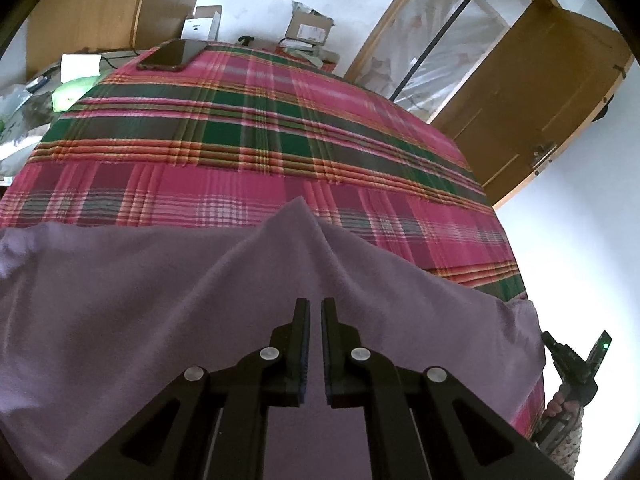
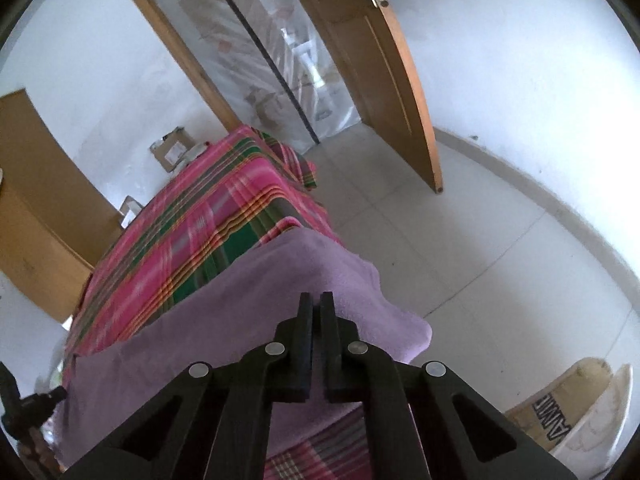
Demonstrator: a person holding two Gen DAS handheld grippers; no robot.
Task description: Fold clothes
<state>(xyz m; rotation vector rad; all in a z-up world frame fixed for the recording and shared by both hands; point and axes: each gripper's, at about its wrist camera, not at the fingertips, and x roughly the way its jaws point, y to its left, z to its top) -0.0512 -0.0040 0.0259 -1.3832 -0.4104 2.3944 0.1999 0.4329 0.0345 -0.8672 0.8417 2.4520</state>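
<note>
A purple cloth [image 1: 140, 300] lies across the near end of a table covered with a pink and green plaid sheet [image 1: 240, 128]. My left gripper [image 1: 316, 304] is shut on the cloth, and a ridge of fabric rises from its fingertips toward the plaid. In the right wrist view the purple cloth [image 2: 248, 320] hangs over the table's corner. My right gripper [image 2: 317, 298] is shut on it near that corner, with purple fabric showing in the thin slit between the fingers. The right gripper's body [image 1: 576, 360] and the hand holding it show at the cloth's right edge.
A dark phone [image 1: 172, 54] lies at the far end of the plaid sheet, with cardboard boxes [image 1: 308, 28] behind it. A wooden door [image 2: 380, 100] stands open over the tiled floor [image 2: 460, 240]. A cardboard box [image 2: 556, 416] sits on the floor, lower right.
</note>
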